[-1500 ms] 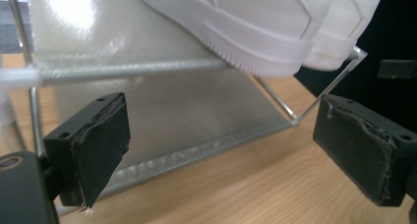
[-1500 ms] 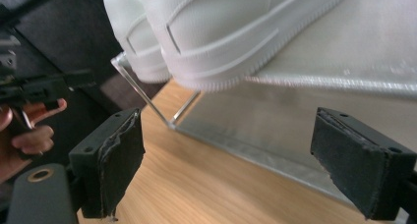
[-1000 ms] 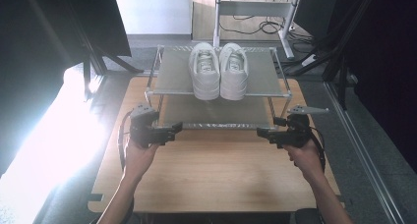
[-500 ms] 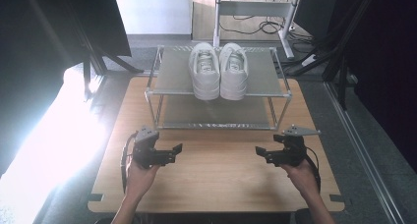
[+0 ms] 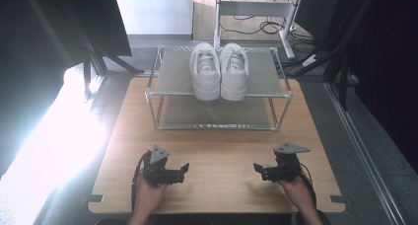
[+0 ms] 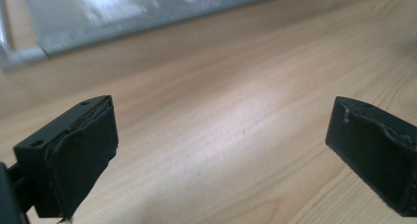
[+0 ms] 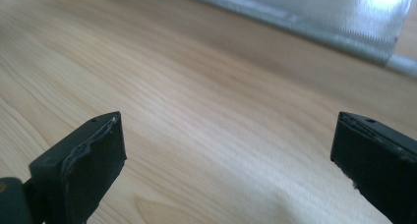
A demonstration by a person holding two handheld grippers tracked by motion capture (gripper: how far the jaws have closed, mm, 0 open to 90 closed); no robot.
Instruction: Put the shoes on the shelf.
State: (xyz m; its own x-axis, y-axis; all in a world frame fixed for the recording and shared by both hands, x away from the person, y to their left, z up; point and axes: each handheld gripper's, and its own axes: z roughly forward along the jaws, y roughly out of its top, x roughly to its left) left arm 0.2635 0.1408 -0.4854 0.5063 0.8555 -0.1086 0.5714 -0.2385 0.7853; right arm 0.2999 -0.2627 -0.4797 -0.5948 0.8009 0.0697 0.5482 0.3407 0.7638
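The left gripper [image 5: 183, 168] rests low over the wooden table [image 5: 222, 151] near its front edge, jaws spread wide and empty. Beyond, a pair of white sneakers [image 5: 219, 69] sits side by side on the top tier of a metal shoe rack [image 5: 170, 82]. The right gripper [image 5: 258, 169] mirrors the left, jaws likewise apart with nothing between.

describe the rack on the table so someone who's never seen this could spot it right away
Start at the wooden table in the middle of the high view. On its far half stands a two-tier metal rack with a silver tube frame and grey shelves. It is the only raised structure on the table, and a pair of white shoes sits side by side on its top shelf.
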